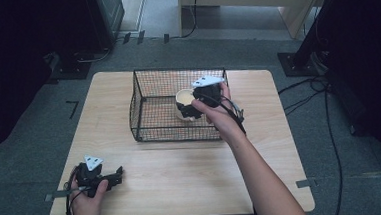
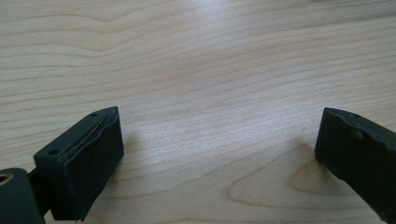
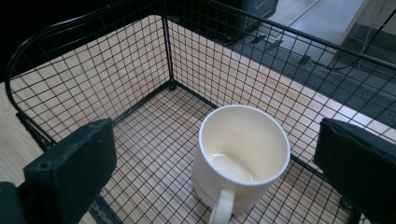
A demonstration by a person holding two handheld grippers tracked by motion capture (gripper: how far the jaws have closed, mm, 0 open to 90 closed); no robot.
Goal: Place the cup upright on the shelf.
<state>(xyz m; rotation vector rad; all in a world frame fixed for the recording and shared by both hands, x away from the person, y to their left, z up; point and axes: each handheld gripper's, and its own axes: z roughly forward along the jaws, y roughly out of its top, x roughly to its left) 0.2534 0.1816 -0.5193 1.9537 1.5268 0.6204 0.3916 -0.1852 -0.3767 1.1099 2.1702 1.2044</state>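
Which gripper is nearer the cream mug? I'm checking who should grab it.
Right. The right gripper hangs open inside the wire basket, right at the cream mug. The left gripper rests open at the table's near left corner, outside the basket.

A cream mug stands upright on the mesh floor of a black wire basket, its handle turned toward the camera and its inside bare (a pale sheen lies at the bottom). The right gripper hangs over it with its two black jaws spread wide, one at each side of the mug and neither touching it. Light wooden table shows through the mesh, grey floor beyond the far wall.
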